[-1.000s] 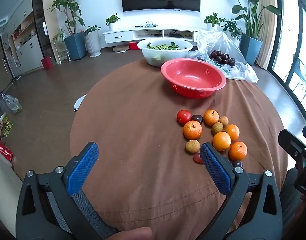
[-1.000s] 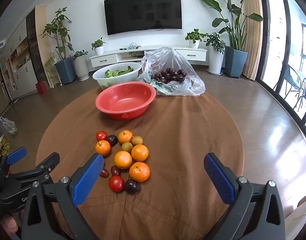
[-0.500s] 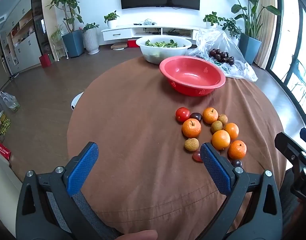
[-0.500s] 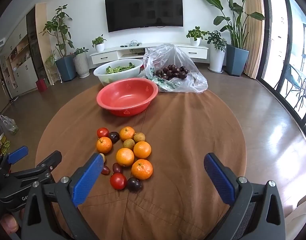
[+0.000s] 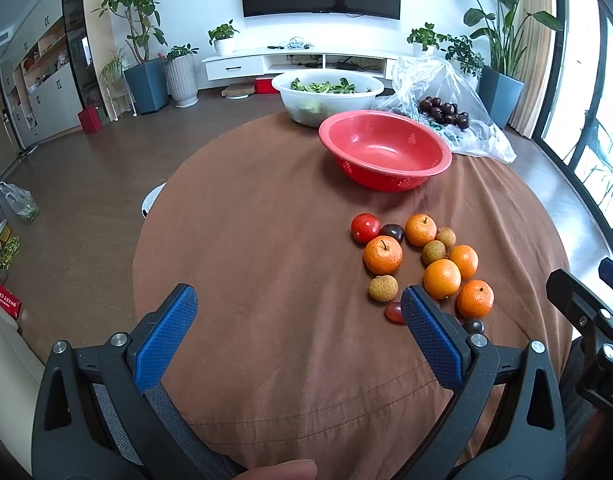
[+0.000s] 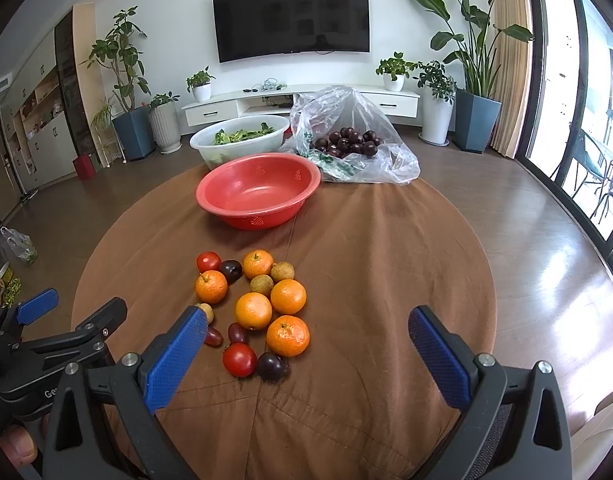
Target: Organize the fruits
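Fruits (image 6: pixel 253 304) lie in one loose cluster on the brown cloth of the round worktop (image 6: pixel 386 272), on the near side, and none of them is sorted yet. Going from left to right in the right wrist view: the left gripper (image 6: pixel 70 312) enters at the left edge, its jaws spread and holding nothing. Next comes the cluster itself, with a red tomato (image 6: pixel 208 261) and a dark plum (image 6: pixel 230 270) at its far left, five oranges through the middle, some small brownish fruits that look like lychees, and another tomato (image 6: pixel 239 359) beside a dark plum (image 6: pixel 272 365) at the near edge. Behind the cluster, well apart from it, the red bowl (image 6: pixel 258 190) stands empty. Further right, a plastic bag (image 6: pixel 354 136) holds dark fruits. The right gripper (image 6: pixel 306 332) hovers above the near edge of the cloth, jaws wide apart and empty, with the cluster just ahead of its left finger.

I judge the task is at its very beginning: no fruit is lifted and the bowl has nothing inside, so all the sorting remains.
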`<state>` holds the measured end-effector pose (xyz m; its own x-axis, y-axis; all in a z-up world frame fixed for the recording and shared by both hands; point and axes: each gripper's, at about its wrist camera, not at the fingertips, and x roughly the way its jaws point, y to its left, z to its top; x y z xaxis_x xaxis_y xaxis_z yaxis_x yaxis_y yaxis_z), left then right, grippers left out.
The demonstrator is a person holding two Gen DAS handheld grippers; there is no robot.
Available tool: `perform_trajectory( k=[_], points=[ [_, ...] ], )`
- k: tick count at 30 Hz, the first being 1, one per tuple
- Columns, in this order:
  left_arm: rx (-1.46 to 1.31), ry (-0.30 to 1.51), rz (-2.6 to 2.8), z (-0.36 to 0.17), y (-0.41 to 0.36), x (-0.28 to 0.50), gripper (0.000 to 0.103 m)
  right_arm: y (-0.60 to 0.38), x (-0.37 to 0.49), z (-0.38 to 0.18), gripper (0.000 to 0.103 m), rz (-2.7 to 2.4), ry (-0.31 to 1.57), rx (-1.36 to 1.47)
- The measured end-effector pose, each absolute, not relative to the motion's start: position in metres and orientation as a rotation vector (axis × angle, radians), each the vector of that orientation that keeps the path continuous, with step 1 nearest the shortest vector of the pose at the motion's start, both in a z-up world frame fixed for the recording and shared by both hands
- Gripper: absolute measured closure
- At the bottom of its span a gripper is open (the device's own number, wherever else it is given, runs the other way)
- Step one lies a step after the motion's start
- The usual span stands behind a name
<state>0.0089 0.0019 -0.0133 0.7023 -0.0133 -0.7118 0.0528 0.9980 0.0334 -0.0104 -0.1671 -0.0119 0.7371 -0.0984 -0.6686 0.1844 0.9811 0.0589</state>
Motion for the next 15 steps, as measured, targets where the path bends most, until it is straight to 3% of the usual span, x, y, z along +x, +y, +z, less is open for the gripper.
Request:
perform_trajectory(
  k=[15],
  points=[
    [0.051,0.795,-0.037,-0.0135,0.0029,0.0095,0.000,-0.1670,-0.0102,-0.0127,0.000,-0.156,0.727,0.123]
  ],
)
